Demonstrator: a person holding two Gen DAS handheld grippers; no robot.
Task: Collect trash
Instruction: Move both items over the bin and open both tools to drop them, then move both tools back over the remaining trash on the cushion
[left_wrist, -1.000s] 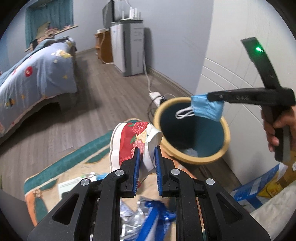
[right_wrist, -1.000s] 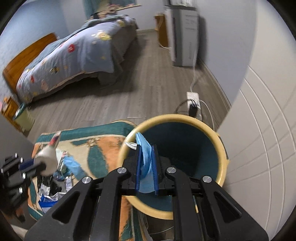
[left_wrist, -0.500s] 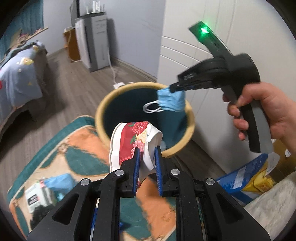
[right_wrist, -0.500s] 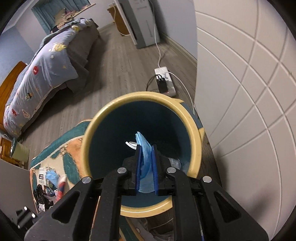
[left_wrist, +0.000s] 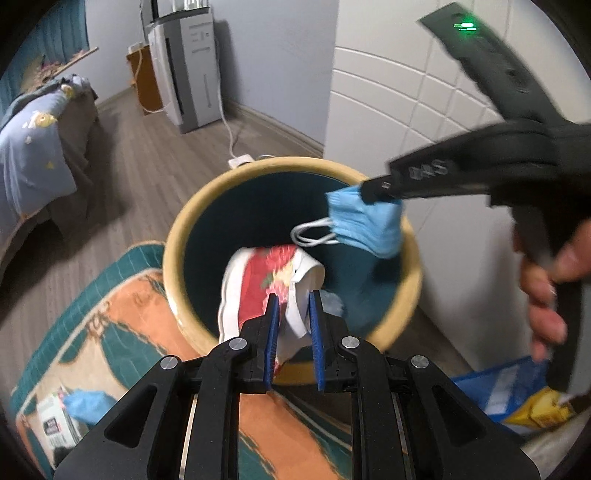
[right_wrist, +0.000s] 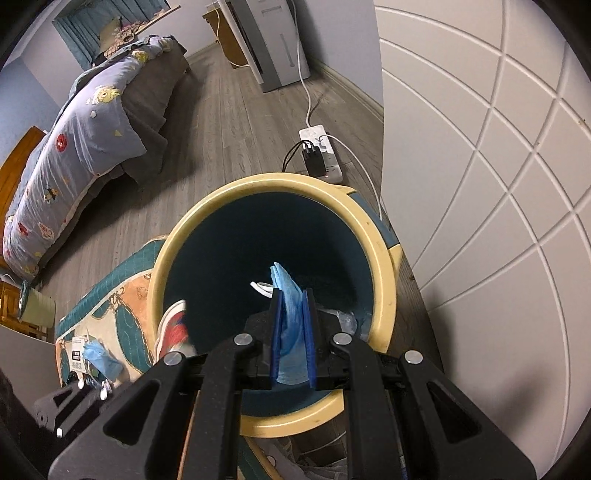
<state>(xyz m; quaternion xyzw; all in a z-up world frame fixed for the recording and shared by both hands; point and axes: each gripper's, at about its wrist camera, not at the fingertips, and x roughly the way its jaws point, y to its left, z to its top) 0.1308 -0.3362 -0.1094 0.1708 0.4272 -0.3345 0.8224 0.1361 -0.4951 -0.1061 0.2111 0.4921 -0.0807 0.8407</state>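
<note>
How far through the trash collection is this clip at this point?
Done: some clear wrapping already lies in the bin. In hand: the right hand-held gripper is shut on a blue face mask and the left hand-held gripper on a red floral wrapper, both over the bin's mouth, not yet released. Left: a blue glove and a small carton on the rug.
</note>
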